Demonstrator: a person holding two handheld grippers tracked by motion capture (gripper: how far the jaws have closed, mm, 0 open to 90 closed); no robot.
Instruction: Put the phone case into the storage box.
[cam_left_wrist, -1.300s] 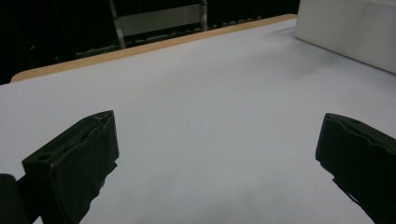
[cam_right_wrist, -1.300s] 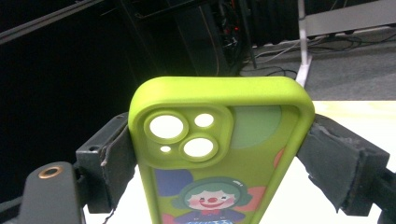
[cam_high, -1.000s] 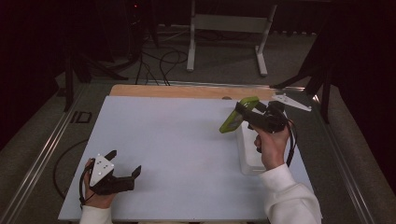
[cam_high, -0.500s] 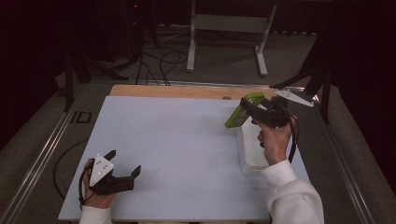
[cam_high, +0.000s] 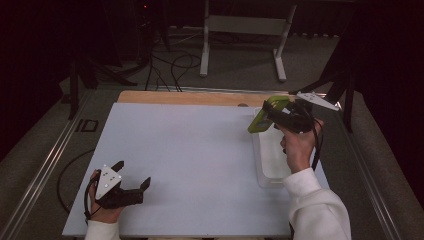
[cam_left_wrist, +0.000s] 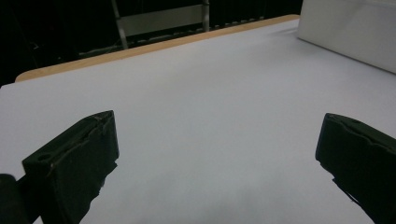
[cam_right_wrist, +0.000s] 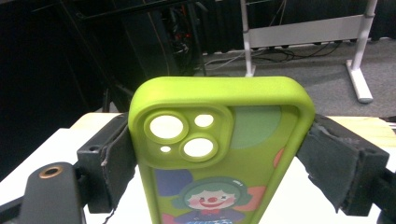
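The table (cam_high: 200, 165) is mostly bare, its wooden far edge at twelve o'clock. A clear tray (cam_high: 272, 160) sits along the three o'clock edge. Above the tray's far end, the right gripper (cam_high: 272, 114) is raised on a lifted hand, clamping a green phone case (cam_high: 265, 114) by its sides. At seven o'clock the left gripper (cam_high: 131, 175) rests low, jaws wide, nothing between.

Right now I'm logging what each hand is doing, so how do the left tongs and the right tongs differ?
The right tongs are shut on a green phone case, gripped by its two long edges; the left tongs stand open with nothing between them. The right tongs are held up above the clear tub at the table's right side; the left tongs sit low at its near left corner. Both have black jaws.
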